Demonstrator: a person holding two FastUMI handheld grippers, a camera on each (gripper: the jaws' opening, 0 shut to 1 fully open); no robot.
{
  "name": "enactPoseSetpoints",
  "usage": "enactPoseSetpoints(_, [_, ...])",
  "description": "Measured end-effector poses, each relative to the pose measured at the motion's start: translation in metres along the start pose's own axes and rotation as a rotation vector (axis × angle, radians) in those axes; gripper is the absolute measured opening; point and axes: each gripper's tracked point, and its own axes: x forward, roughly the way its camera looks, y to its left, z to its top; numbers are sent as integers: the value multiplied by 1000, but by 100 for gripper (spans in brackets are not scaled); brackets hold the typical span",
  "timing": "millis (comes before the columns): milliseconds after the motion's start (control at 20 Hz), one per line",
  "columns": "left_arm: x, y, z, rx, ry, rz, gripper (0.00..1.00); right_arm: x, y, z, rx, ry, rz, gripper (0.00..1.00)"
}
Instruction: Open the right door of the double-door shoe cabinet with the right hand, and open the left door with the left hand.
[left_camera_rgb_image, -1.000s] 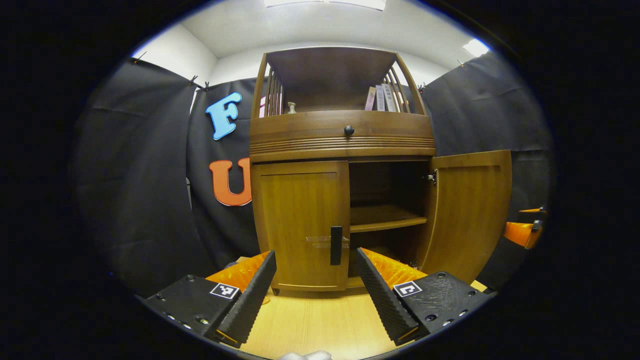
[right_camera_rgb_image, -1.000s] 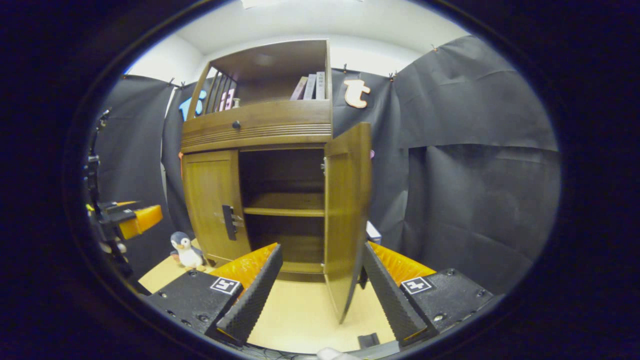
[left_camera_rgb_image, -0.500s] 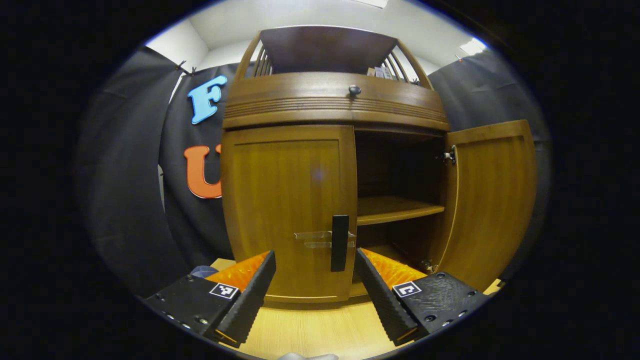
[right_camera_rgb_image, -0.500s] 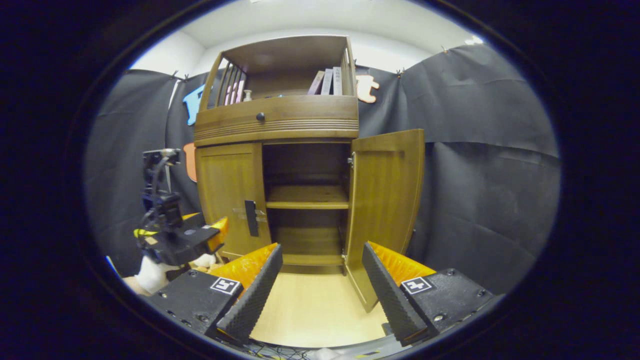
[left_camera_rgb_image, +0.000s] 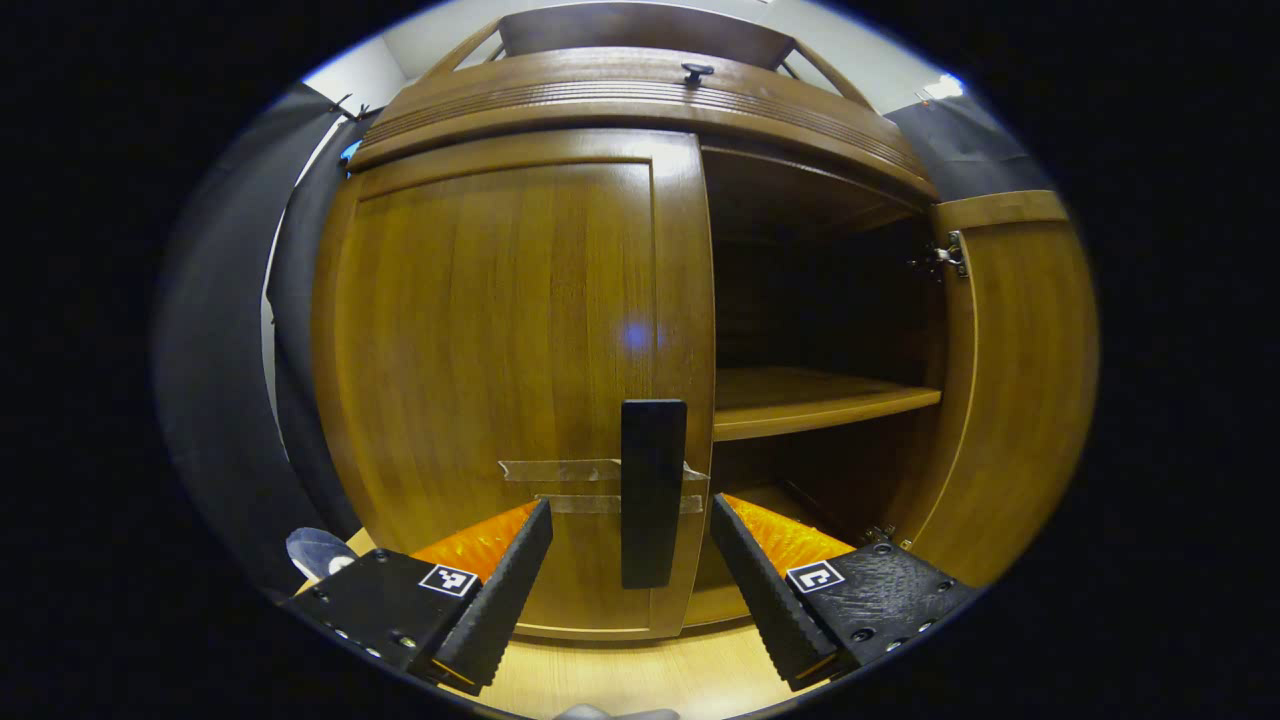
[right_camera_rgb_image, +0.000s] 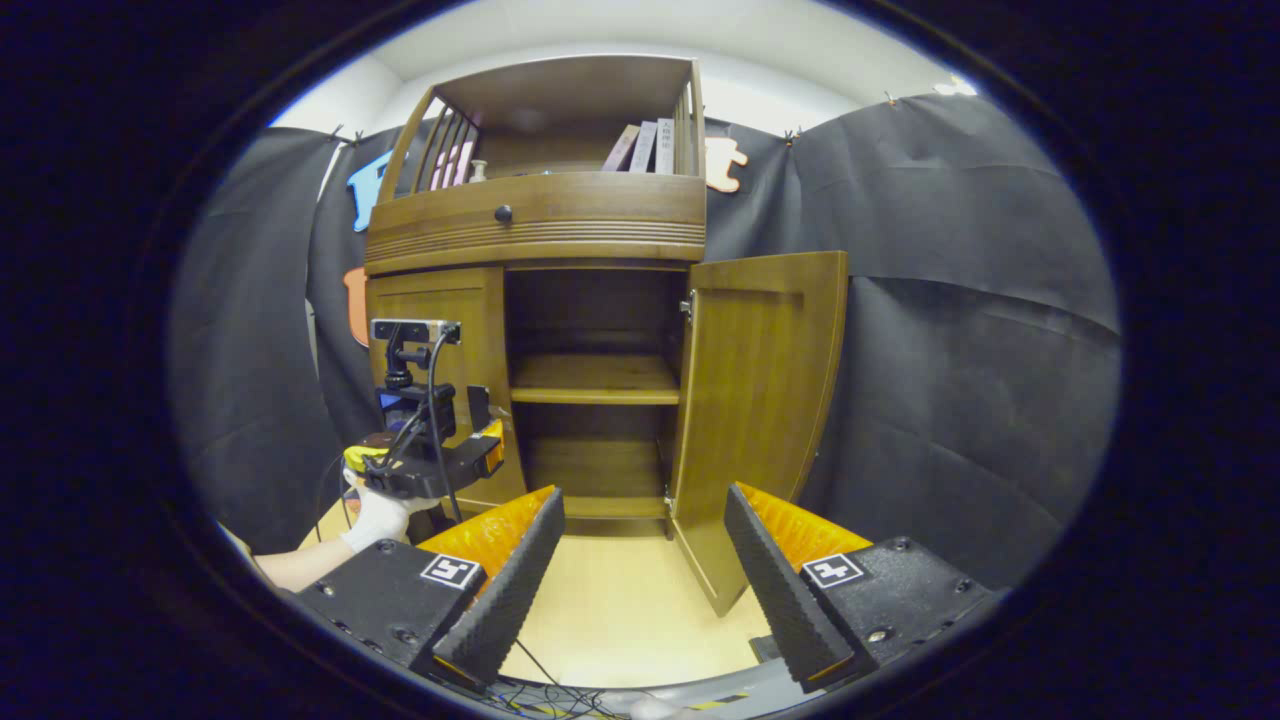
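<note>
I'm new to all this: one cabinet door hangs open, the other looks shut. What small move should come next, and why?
Probably ease the left gripper forward and close it on the black upright handle of the shut left wooden door. Its fingers are spread either side of the handle, not touching it. The right wooden door already stands open.

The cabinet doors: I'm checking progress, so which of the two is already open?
The right door stands swung out on its hinge, baring the shelf. The left door is shut flush, its dark handle between the left gripper's open fingers.
</note>
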Motion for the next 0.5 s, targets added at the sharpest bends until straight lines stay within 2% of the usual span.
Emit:
enactPoseSetpoints(100, [7,-3,-1,6,-1,-1,94,1,-8,-3,7,6,-17,100])
enactPoseSetpoints(150, [10,-5,-1,10,1,-6,79,1,-10,-6,14,12,-18,100])
enactPoseSetpoints(200, [13,-7,-2,12,3,-12,84,2,-10,-6,21,15,-20,100])
enactPoseSetpoints(300, [13,-11,0,18,-1,-34,79,4,-13,-5,27,17,-23,100])
enactPoseSetpoints(350, [15,-11,0,23,-4,-26,84,4,-14,-5,27,16,-23,100])
enactPoseSetpoints(450, [26,-8,0,39,-11,-6,51,4,-16,-2,25,12,-25,100])
enactPoseSetpoints(500, [21,-10,-2,28,-4,-12,40,3,-17,0,25,10,-25,100])
